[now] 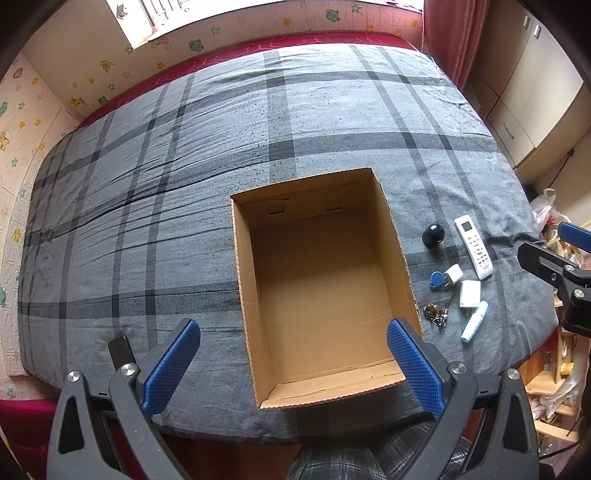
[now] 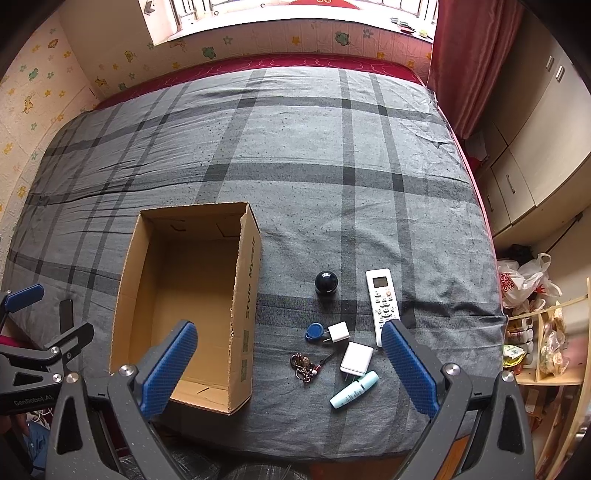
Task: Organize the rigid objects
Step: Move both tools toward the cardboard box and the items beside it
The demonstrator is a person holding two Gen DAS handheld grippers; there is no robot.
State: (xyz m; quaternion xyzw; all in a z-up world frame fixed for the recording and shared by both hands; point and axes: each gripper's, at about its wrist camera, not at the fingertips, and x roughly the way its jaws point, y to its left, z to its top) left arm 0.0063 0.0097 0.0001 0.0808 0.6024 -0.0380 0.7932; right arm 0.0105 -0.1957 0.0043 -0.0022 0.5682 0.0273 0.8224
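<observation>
On the grey plaid bedspread [image 2: 332, 184], just right of an empty cardboard box [image 2: 125, 280], lies a small cluster of hard items: a white remote control [image 2: 383, 302], a dark round knob-like object [image 2: 326, 282], a blue key fob [image 2: 314, 329] touching a small white plug adapter [image 2: 338, 331], a larger white charger [image 2: 356, 358], a pale teal tube [image 2: 354, 389] and a bunch of keys with trinkets [image 2: 304, 365]. Both claws hang above the near edge of the bed with their blue pads spread wide and nothing between them — the left gripper [image 1: 293, 365] over the box, the right gripper [image 2: 290, 369] over the cluster. All of these pieces look light and stiff. The remote is probably best pinched across its narrow width near the middle; the chargers offer flat opposite faces, though smooth plastic may slip. The tube could roll, so a grip across its barrel seems sensible, and the round object looks the trickiest, likely to squirt out unless taken at its widest part. The keys are loose and would dangle. The bedding is soft and slightly creased, so it should yield under a pressing finger. Around the bed are a window [image 2: 288, 14], a wall with cartoon stickers [image 2: 44, 92], a red curtain [image 2: 469, 55], cupboards [image 2: 535, 147] and bags [image 2: 524, 277] — clutter on the right side.
</observation>
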